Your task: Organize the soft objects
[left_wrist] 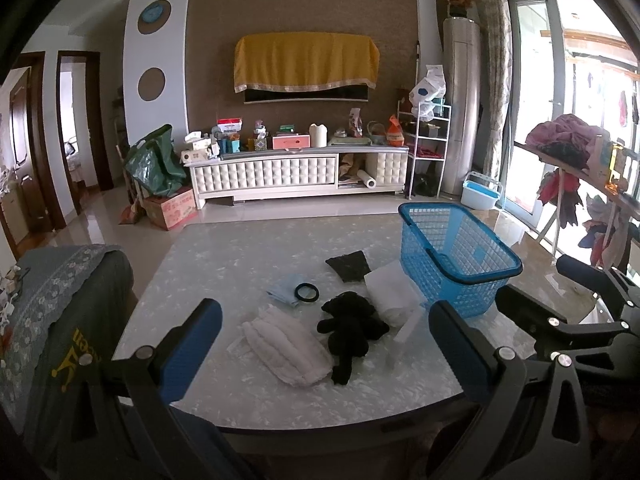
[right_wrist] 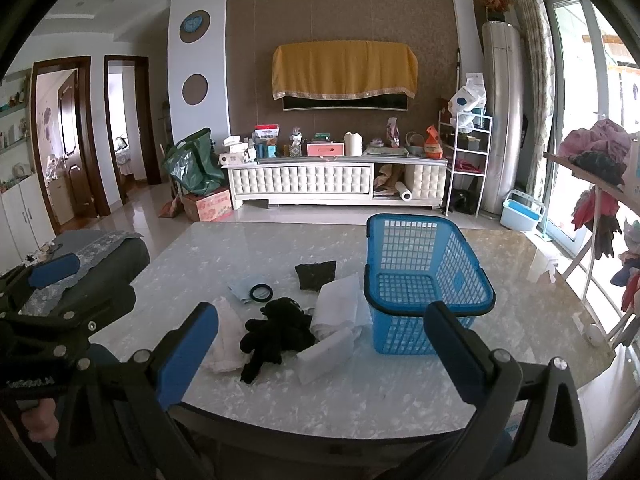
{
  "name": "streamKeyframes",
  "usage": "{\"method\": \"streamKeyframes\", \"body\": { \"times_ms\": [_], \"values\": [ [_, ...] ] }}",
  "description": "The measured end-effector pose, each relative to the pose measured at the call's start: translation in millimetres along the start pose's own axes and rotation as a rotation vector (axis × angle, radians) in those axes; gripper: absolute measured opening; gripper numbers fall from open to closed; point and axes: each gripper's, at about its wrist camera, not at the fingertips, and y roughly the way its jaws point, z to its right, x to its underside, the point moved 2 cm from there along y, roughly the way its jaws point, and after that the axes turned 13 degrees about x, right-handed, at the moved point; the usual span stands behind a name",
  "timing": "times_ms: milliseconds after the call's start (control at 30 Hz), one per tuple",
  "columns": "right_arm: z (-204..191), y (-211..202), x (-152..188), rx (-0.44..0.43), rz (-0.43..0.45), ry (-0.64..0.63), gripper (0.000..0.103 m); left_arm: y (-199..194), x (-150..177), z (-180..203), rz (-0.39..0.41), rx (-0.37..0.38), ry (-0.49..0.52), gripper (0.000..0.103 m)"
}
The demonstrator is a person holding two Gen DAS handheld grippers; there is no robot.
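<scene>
On the marble table (left_wrist: 248, 256) lie a black plush toy (left_wrist: 352, 330), a white quilted cloth (left_wrist: 286, 346), a folded white cloth (left_wrist: 394, 292), a dark cloth square (left_wrist: 348, 265), a light blue cloth (left_wrist: 284, 289) and a black ring (left_wrist: 307, 292). An empty blue basket (left_wrist: 456, 256) stands to their right. My left gripper (left_wrist: 324, 344) is open and empty, near the table's front edge. My right gripper (right_wrist: 320, 344) is open and empty too, before the plush toy (right_wrist: 276, 334), a white block (right_wrist: 326, 354) and the basket (right_wrist: 424, 276).
A chair with a grey lace cover (left_wrist: 60, 300) stands left of the table. A white TV cabinet (left_wrist: 296, 168) with clutter lines the far wall. A clothes rack (left_wrist: 580, 168) stands at the right by the window. The other gripper shows at the right edge (left_wrist: 580, 304).
</scene>
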Motion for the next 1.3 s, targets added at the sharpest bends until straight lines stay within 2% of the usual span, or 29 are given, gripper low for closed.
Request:
{"method": "streamKeyframes", "body": {
  "times_ms": [733,1167,1300],
  "values": [
    [-0.5,-3.5,0.2,0.002,-0.001,-0.006,0.103,-3.1,-2.0,0.8,-0.007,0.013,-0.001,0.103],
    [-2.9,2.7,-11.0,0.017,-0.003,-0.024,0.103,7.1,-18.8,-10.3,-0.034,0.017,0.004,0.103],
    [-2.5,11.4,-15.6,0.019,-0.023,-0.023,0.103,13.3,-27.0,-22.4,-0.056,0.08,-0.036,0.103]
  ]
}}
